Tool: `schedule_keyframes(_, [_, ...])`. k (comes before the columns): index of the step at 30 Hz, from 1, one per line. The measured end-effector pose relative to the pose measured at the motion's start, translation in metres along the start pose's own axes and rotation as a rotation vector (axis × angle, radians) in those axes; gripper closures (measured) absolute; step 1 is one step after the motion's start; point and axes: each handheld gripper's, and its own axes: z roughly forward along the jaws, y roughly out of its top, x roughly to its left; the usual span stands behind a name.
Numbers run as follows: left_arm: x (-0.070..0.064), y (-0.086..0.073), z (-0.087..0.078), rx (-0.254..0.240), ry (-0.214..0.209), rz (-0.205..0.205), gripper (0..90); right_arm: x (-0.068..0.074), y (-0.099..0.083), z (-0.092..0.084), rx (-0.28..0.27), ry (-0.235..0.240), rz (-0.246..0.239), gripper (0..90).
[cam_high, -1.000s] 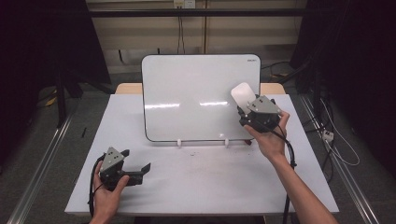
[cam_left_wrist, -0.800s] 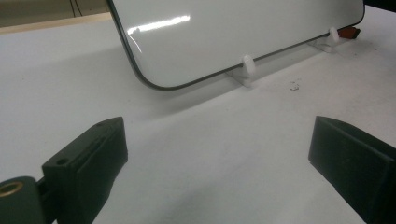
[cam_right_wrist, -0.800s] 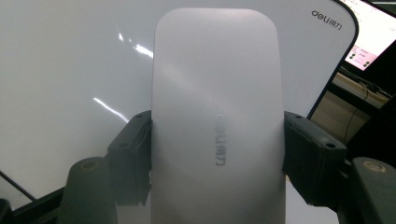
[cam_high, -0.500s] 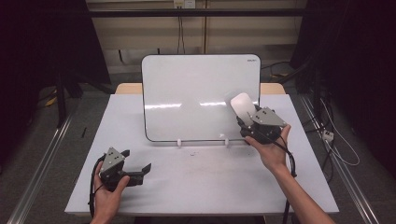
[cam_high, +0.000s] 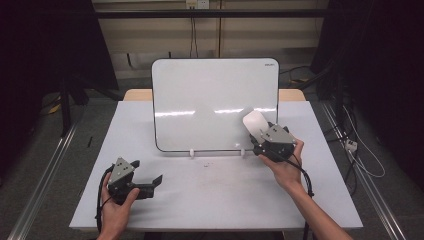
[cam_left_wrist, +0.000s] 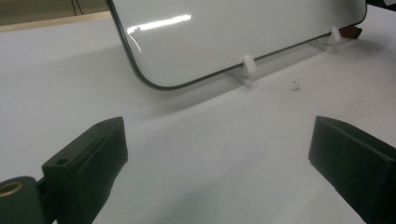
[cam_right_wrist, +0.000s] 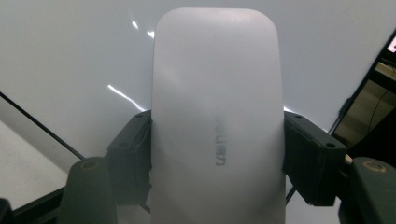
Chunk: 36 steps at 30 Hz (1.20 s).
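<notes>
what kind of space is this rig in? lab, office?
Likely a lab or recording bay, not an office: a bare white table with one propped whiteboard, dark curtains at the sides, floor rails, loose cables. The right claw holds a white eraser.

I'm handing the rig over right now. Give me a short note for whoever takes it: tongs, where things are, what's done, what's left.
Right tongs: shut on the eraser, gripped by its long sides and held against the lower right of the whiteboard.
Left tongs: open, holding nothing, low over the table at front left.
Whiteboard: leaning upright on two white clips at mid table; its face looks clean, only glare streaks.
Done: eraser picked up and brought to the board.
Left: probably finish any wiping, then set the eraser down. I cannot tell whether faint marks remain.
</notes>
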Motion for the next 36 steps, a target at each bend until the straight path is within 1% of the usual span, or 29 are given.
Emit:
schedule_keyframes(3, [0.0,0.0,0.0,0.001,0.0,-0.002,4.5,0.002,-0.001,0.005,0.014,-0.003,-0.016,31.4])
schedule_keyframes(6, [-0.001,0.0,0.0,0.002,-0.002,0.006,4.5,0.002,-0.002,0.009,0.015,-0.012,-0.032,31.5])
schedule_keyframes(11, [-0.001,0.0,0.001,0.005,-0.004,0.004,4.5,0.001,-0.006,0.015,0.039,-0.02,-0.027,31.4])
schedule_keyframes(15, [-0.001,0.0,0.001,0.004,-0.001,0.007,4.5,-0.001,-0.006,0.016,0.039,-0.034,-0.033,31.5])
schedule_keyframes(18, [-0.001,0.0,0.001,0.005,0.001,0.007,4.5,-0.001,-0.009,0.02,0.058,-0.032,-0.031,31.5])
schedule_keyframes(22, [-0.001,0.0,0.0,0.001,0.001,0.003,4.5,0.001,-0.012,0.026,0.074,-0.053,-0.053,31.5])
schedule_keyframes(30, [-0.004,0.001,0.0,0.004,-0.002,0.015,4.5,0.003,-0.011,0.026,0.084,-0.061,-0.05,31.2])
schedule_keyframes(32, [-0.005,0.001,0.0,0.002,-0.004,0.011,4.5,0.003,-0.011,0.026,0.085,-0.062,-0.049,31.1])
schedule_keyframes(34, [-0.004,0.001,0.0,0.004,-0.002,0.011,4.5,0.002,-0.011,0.026,0.088,-0.056,-0.037,30.9])
schedule_keyframes(36, [-0.002,0.001,0.0,0.006,0.0,0.009,4.5,0.003,-0.011,0.026,0.089,-0.06,-0.039,30.7])
